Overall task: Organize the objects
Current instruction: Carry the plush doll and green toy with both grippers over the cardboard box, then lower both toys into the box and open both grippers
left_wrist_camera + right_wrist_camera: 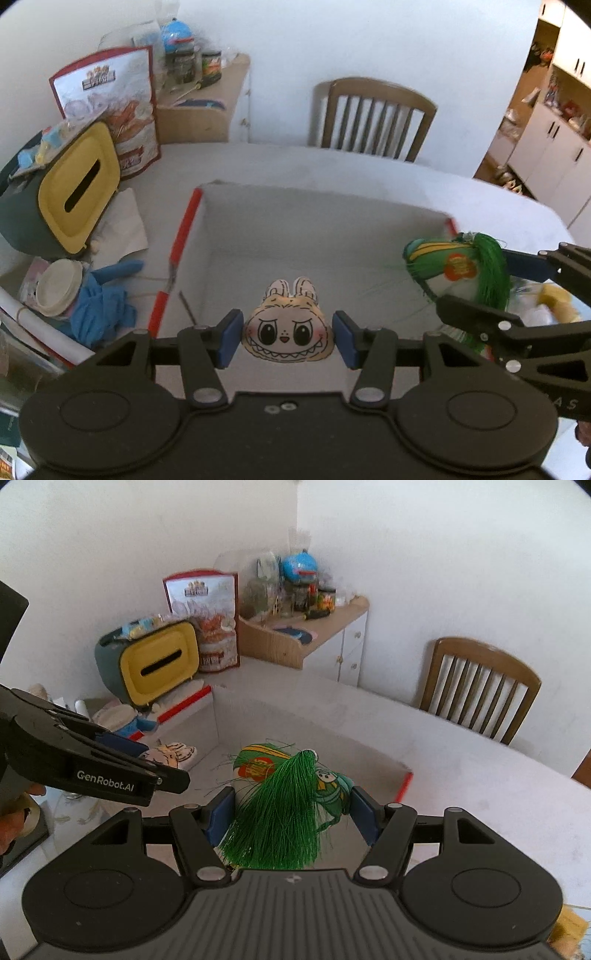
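Left wrist view is showing the left gripper [288, 338] clamping a flat beige cartoon rabbit-face charm with a toothy grin [289, 332] at lower centre of the frame, one blue pad [229, 338] touching each cheek. Right wrist view is showing the right gripper [293, 814] closing on a green printed fabric ornament with a green thread tassel [284, 808] at lower centre, its pads pressing both sides.

Both items are hanging over the open white cardboard box with red edge strips [184, 236], which is occupying mid-frame on the white table [369, 173]. A yellow-fronted tissue holder [79, 188] is standing at left.

Judgement: both items appear light and soft. The charm is looking thin and liable to flex, so holding across its cheeks is suiting it. The tassel threads are loose and slippery; the padded body is offering the firmer hold.
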{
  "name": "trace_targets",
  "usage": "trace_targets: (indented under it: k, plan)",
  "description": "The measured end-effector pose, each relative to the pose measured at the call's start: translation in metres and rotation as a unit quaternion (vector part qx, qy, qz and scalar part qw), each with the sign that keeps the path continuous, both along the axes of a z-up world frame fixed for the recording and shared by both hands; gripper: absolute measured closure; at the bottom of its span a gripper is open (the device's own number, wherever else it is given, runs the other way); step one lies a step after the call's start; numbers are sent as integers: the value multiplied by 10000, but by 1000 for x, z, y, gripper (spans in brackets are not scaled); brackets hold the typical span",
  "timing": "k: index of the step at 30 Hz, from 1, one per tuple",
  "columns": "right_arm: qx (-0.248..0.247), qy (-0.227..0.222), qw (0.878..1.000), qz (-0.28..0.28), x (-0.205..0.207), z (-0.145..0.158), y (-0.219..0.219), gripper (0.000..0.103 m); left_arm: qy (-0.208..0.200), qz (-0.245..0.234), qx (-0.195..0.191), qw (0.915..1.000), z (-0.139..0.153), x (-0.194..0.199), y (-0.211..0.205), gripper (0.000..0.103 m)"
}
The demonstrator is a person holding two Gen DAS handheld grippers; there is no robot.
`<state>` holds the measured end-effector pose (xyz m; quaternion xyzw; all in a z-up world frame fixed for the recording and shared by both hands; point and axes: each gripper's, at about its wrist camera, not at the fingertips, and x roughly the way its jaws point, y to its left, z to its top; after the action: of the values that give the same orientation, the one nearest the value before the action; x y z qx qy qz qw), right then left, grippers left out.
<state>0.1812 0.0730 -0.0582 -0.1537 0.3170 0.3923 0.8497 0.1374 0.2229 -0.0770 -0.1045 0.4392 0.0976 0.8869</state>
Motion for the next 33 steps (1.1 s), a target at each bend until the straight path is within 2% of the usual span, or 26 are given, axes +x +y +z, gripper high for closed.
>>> trace_targets:
  k: [6, 10, 15, 17, 24, 27, 33]
  plan:
    - [-339, 42, 9994, 92, 9, -29, 26, 36, 372, -96, 202, 9991, -24, 15, 11, 51]
    - [-541, -209, 9982, 152, 15, -36, 41, 36, 576, -152, 320, 9977, -35, 24, 17, 51]
    - [-770, 86, 9963, 371, 19, -54, 54, 36, 833, -270, 362, 9955, -47, 36, 19, 51]
    - [-876, 196, 9948, 475, 18, -62, 56, 36, 880, -352, 548, 9940, -49, 39, 18, 51]
    - [-1275, 417, 9874, 841, 16, -72, 66, 35, 988, -829, 655, 9895, -51, 47, 3, 51]
    - [-1502, 497, 9827, 962, 16, -75, 74, 35, 1289, -980, 759, 9839, -60, 56, -3, 51]
    - [-1781, 672, 9757, 1082, 19, -80, 83, 35, 1725, -1077, 588, 9773, -76, 64, 0, 51]
